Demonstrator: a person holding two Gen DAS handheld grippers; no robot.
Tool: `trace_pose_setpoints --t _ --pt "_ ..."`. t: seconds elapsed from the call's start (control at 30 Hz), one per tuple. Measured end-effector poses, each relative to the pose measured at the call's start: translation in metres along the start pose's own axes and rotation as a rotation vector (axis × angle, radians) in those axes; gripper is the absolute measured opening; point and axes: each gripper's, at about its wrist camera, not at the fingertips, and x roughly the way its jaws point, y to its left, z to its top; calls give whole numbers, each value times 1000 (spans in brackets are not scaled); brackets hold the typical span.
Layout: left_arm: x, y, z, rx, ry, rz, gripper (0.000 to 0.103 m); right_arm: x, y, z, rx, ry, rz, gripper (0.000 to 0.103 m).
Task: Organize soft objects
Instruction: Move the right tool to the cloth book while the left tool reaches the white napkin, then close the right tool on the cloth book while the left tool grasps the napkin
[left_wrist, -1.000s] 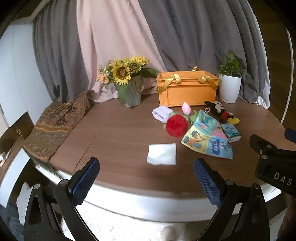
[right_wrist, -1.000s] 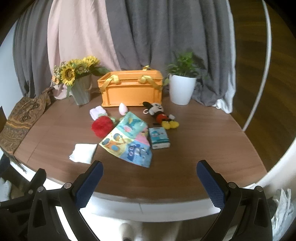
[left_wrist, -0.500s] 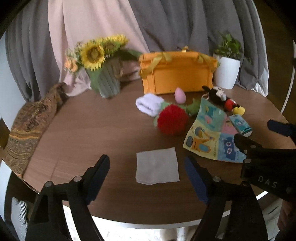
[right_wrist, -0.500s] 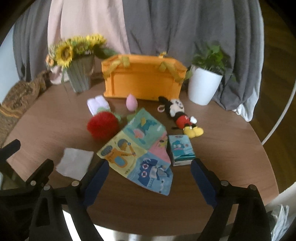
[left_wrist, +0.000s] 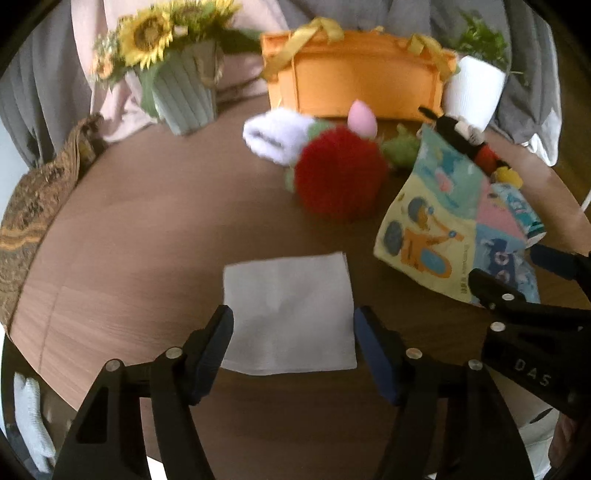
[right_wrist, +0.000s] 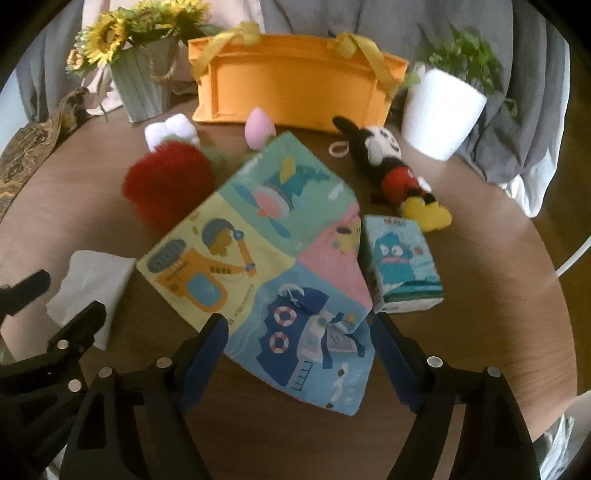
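Round wood worktop (right_wrist: 480, 295) before grey curtains (right_wrist: 388, 18); orange basket (right_wrist: 295, 81) at rear. Left claw (left_wrist: 291, 325) closing, empty, astride white cloth (left_wrist: 288, 310). Right claw (right_wrist: 299, 332) closing, empty, astride cloth book (right_wrist: 266, 258).

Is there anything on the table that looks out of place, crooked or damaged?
Nothing looks damaged or spilled. The cloth book lies crooked, and its far edge rests against the red pompom. The mouse plush lies on its side near the orange basket.
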Motion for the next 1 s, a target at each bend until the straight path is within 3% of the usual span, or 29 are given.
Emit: trace_pose_setpoints --t 0.17,0.23,0.33,0.43,0.47,0.67,0.8,1.0 --pt "3 -1 1 -6 -28 20 66 11 0 0 12 14 5 79" --pt "3 1 1 -23 -17 -6 58 11 3 1 6 9 5 77" --pt "3 1 2 -22 -3 -33 52 10 5 1 5 7 26 65" --pt "2 1 4 -22 10 -45 36 9 4 2 7 14 36 48" --pt "2 2 4 -25 13 -50 35 8 4 3 9 15 43 43" --pt "2 5 9 -59 30 -101 20 4 6 6 15 30 96 25" --pt "-1 4 13 -64 34 -108 13 0 3 11 30 23 114 21" --pt "-20 0 26 -59 -16 -104 11 -10 -2 18 38 -2 135 19"
